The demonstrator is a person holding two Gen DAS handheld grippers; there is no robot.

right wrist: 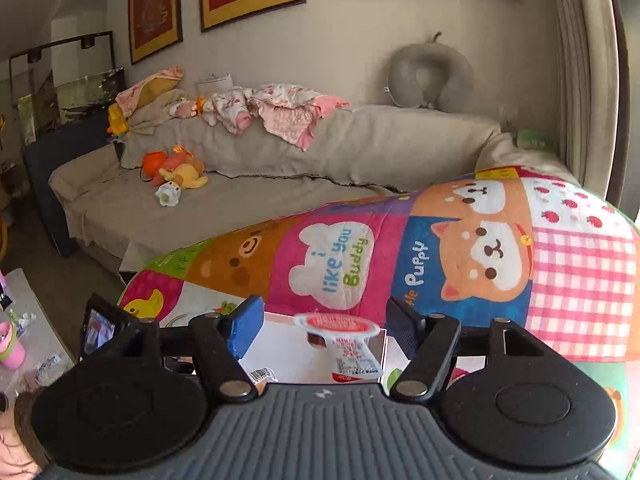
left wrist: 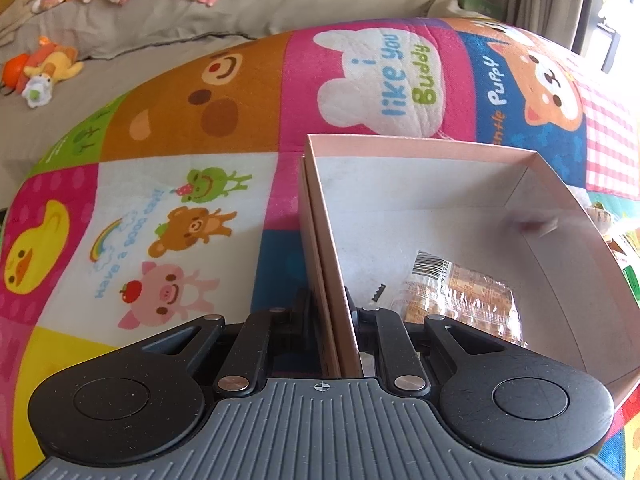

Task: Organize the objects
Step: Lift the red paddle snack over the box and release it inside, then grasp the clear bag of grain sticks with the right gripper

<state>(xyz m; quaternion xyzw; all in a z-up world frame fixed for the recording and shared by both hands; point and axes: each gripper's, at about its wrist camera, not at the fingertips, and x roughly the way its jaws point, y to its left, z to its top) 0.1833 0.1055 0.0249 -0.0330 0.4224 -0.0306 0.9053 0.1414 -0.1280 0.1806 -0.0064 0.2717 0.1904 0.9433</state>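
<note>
The left gripper (left wrist: 338,312) is pinched nearly closed on the left wall of the pink cardboard box (left wrist: 320,216), one finger outside the wall and one inside. In the box's near part, just right of that inside finger, lies a clear-wrapped biscuit packet (left wrist: 460,296) with a barcode label; the rest of the box floor is bare white out to the far and right walls, apart from a small blurred thing by the right wall. The box sits on a bright patchwork play mat (left wrist: 168,200), which lies open to the left and beyond the far rim. A grey sofa (left wrist: 160,16) with soft toys (left wrist: 44,68) borders the mat's far edge.

The right gripper (right wrist: 324,320) stands about half open, its blue-padded left finger (right wrist: 246,328) and its right finger apart. A small jelly cup (right wrist: 340,340) with a red-and-white foil lid shows between them over the white box floor; I cannot tell whether either pad touches it. Beyond it the mat runs to the sofa, with a grey neck pillow (right wrist: 430,80) on the backrest.
</note>
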